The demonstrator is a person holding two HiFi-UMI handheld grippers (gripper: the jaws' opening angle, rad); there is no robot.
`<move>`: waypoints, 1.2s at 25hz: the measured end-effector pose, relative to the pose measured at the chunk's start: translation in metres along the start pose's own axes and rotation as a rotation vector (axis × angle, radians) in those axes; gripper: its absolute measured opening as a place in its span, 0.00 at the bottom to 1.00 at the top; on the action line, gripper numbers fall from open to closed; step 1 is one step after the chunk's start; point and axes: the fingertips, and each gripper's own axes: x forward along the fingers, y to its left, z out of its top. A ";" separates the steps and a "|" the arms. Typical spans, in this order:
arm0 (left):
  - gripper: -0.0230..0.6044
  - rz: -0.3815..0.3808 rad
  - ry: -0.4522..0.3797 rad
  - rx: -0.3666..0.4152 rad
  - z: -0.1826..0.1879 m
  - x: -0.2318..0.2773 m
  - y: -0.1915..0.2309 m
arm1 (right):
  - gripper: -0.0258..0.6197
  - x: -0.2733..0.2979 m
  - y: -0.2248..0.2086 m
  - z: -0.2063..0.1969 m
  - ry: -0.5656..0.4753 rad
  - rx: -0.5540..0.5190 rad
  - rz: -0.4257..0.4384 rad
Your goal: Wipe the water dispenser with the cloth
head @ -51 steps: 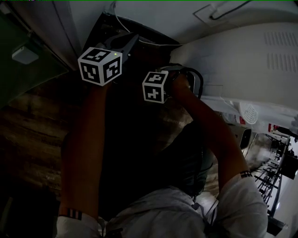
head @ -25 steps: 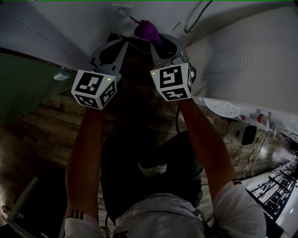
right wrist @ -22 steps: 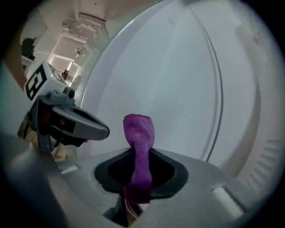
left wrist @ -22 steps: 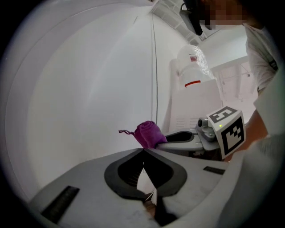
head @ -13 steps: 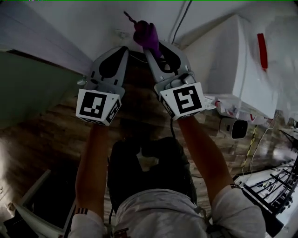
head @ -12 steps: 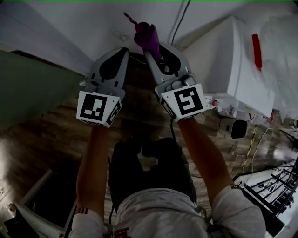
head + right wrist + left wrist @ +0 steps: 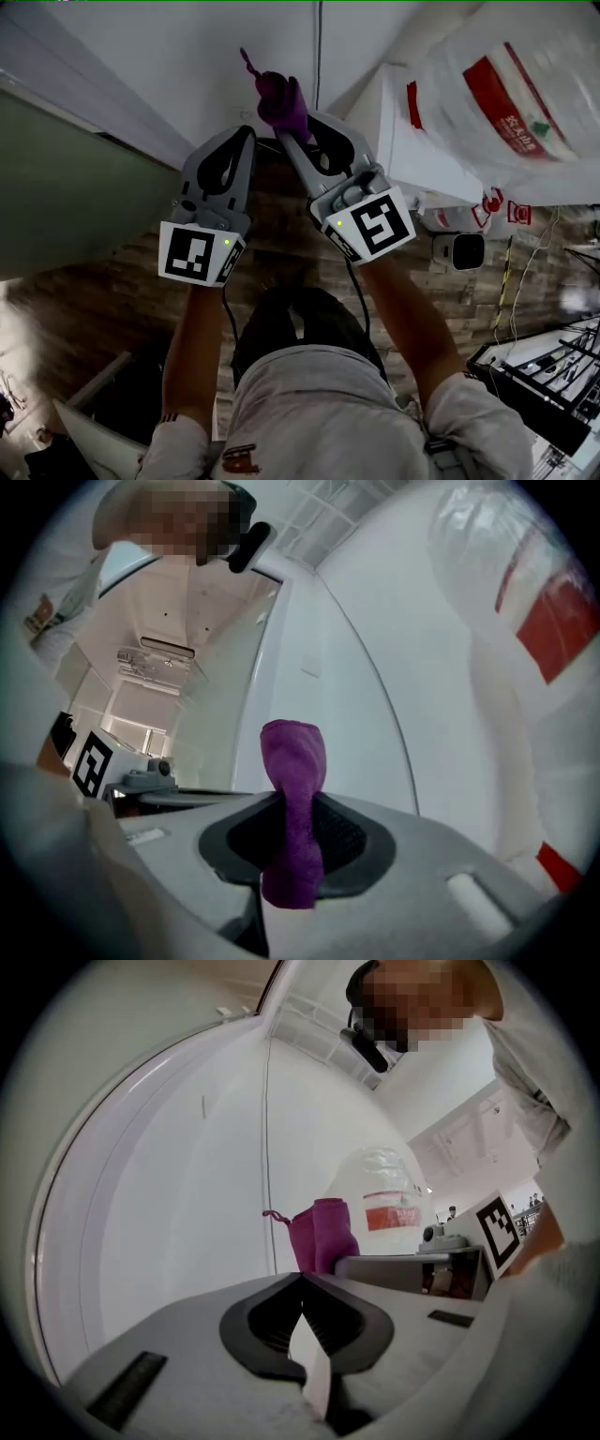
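Here, the white wall (image 7: 178, 66) fills the space ahead of me, and the water dispenser (image 7: 405, 155) stands at my right with its clear, red-labelled bottle (image 7: 511, 80) on top. My left gripper (image 7: 246, 133) is closed on nothing — jaws meeting — just beside my right gripper (image 7: 302, 131). That one is clamped on the purple cloth (image 7: 278, 98), which sticks up past its tips, left of the dispenser and clear of it.

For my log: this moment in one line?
right gripper: shut on purple cloth | left gripper: shut, empty | water dispenser: untouched
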 end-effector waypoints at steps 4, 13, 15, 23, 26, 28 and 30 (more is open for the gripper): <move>0.03 -0.003 -0.039 -0.020 0.040 -0.006 -0.017 | 0.18 -0.025 0.001 0.039 -0.037 -0.013 -0.008; 0.03 -0.089 -0.047 -0.009 0.069 -0.007 -0.075 | 0.18 -0.076 0.003 0.066 -0.077 0.040 -0.063; 0.03 -0.106 -0.048 -0.008 0.071 -0.007 -0.085 | 0.18 -0.085 0.003 0.069 -0.084 0.049 -0.074; 0.03 -0.142 -0.053 -0.004 0.076 0.000 -0.107 | 0.18 -0.109 -0.002 0.073 -0.086 0.046 -0.108; 0.03 -0.152 -0.053 -0.005 0.077 0.002 -0.115 | 0.18 -0.114 0.000 0.075 -0.085 0.029 -0.109; 0.03 -0.157 -0.052 -0.004 0.078 0.004 -0.118 | 0.18 -0.116 -0.001 0.077 -0.087 0.024 -0.112; 0.03 -0.159 -0.051 -0.002 0.078 0.005 -0.119 | 0.18 -0.118 -0.004 0.078 -0.092 0.025 -0.116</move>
